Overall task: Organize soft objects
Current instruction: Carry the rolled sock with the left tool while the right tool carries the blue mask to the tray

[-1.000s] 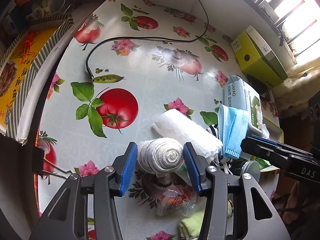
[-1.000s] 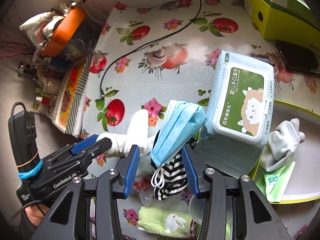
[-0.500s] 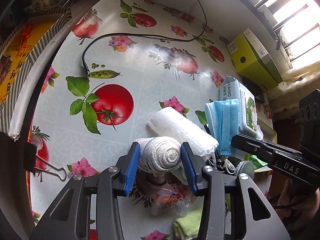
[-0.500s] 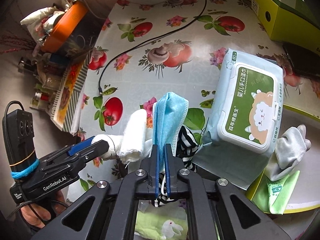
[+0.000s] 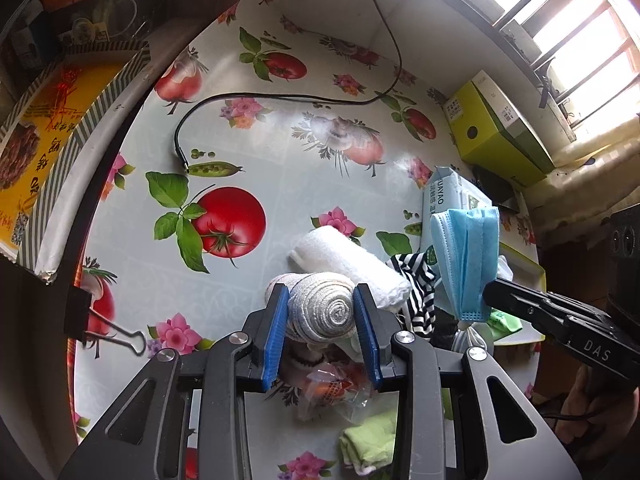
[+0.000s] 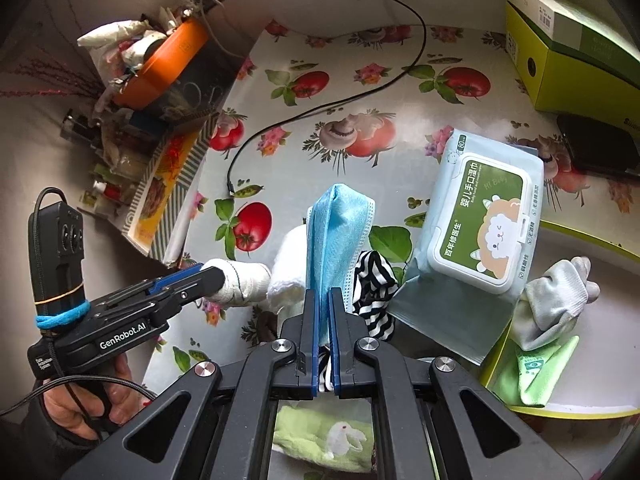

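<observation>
My left gripper (image 5: 321,304) is shut on a rolled grey-white sock (image 5: 322,314), held just above the table; the roll also shows in the right wrist view (image 6: 244,282). My right gripper (image 6: 323,300) is shut on a folded blue face mask (image 6: 336,232) and holds it upright; the mask hangs from it in the left wrist view (image 5: 466,256). A white rolled towel (image 5: 348,264) lies beside the sock. A black-and-white striped cloth (image 6: 374,284) lies under the mask.
A wet-wipes pack (image 6: 480,232) lies right of the mask. A yellow-rimmed tray (image 6: 580,412) holds a grey glove (image 6: 552,304) and green packet (image 6: 540,372). A green rabbit cloth (image 6: 324,436), a plastic bag (image 5: 332,392), a black cable (image 5: 280,98), a green box (image 5: 500,132) and a binder clip (image 5: 96,320) lie around.
My left jaws have closed onto the rolled sock. My right gripper has shut on the blue mask and lifted it upright off the striped cloth.
</observation>
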`<state>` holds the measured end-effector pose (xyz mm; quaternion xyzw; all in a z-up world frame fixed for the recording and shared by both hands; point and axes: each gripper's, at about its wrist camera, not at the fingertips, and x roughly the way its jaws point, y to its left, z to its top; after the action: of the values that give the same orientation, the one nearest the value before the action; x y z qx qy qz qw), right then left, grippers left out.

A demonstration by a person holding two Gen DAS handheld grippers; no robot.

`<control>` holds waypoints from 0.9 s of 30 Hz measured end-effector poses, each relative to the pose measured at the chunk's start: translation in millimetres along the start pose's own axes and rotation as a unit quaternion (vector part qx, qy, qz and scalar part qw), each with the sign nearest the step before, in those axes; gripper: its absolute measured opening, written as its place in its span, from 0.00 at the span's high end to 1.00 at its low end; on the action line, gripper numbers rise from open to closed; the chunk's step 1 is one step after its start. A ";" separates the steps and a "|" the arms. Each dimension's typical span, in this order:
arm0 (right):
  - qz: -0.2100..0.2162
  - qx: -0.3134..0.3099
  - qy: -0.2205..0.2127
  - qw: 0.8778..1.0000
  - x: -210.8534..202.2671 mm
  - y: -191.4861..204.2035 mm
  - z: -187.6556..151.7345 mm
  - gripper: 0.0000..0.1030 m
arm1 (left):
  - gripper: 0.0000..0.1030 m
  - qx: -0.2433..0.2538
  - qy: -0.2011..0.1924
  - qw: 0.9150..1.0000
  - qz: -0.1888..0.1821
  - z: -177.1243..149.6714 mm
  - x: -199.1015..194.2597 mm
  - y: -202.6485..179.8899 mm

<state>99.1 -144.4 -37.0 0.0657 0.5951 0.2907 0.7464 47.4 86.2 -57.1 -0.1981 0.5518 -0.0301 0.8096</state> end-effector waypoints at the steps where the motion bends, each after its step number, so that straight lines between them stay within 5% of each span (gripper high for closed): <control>1: 0.001 0.002 -0.004 1.000 -5.0 -1.4 -1.8 0.95 | 0.67 0.002 -0.002 1.000 0.001 0.6 -2.2 -1.4; 27: 0.003 0.077 -0.083 0.994 -99.3 -63.2 -49.2 0.95 | 0.67 0.061 -0.031 0.998 -0.012 11.7 -38.5 -67.9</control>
<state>63.8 -259.5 5.4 0.1485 0.5512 0.2397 0.7853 54.6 37.4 4.5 -0.1562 0.5207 -0.0670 0.8366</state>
